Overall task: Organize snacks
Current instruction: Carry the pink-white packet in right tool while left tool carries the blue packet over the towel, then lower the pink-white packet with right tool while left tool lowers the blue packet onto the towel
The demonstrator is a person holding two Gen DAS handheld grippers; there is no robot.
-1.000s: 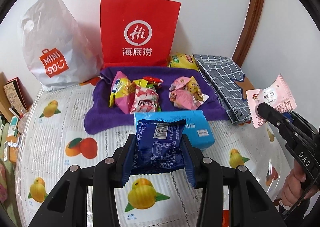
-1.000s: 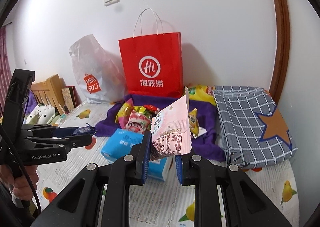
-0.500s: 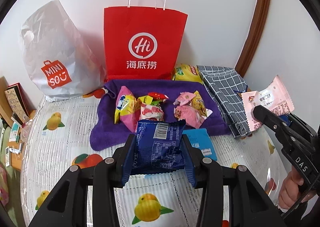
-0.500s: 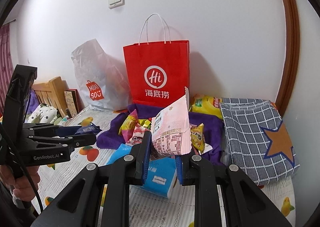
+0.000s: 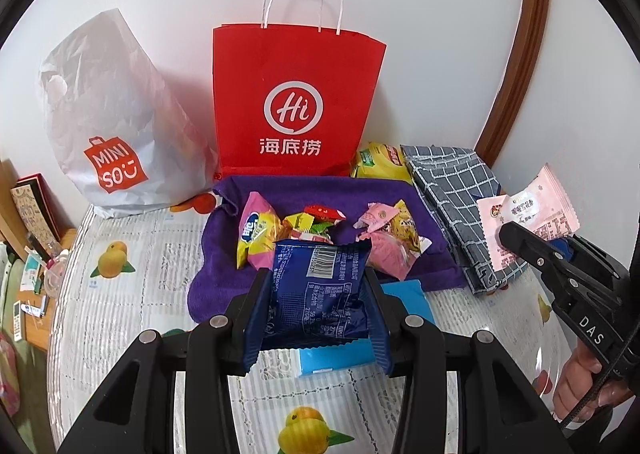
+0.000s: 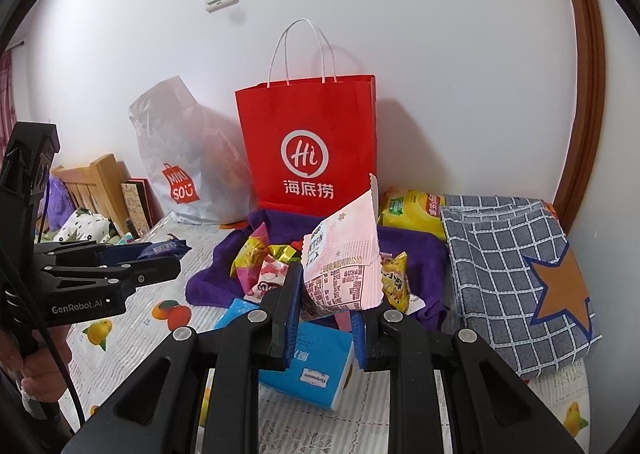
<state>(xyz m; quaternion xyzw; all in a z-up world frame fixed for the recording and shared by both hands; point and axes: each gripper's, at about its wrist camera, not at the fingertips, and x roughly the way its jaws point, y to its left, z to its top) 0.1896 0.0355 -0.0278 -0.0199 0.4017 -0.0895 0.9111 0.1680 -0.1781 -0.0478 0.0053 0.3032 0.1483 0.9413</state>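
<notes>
- Blue foil snack packet, barcode side up, sits clamped between the pads of the left gripper at lower centre of the left wrist view, raised above the table with its fruit-print cover.
- Pink paper-look snack packet stands tilted in the clenched right gripper, centre of the right wrist view; it also shows at the right edge of the left wrist view.
- Purple towel lies mid-frame, carrying a loose pile of small wrapped snacks.
- Light blue tissue pack lies on the table just below the towel.
- Red paper bag with white handles stands upright behind the towel, against the wall; a white plastic shopping bag sits to its left.
- Yellow snack bag and grey checked cloth lie at right.
</notes>
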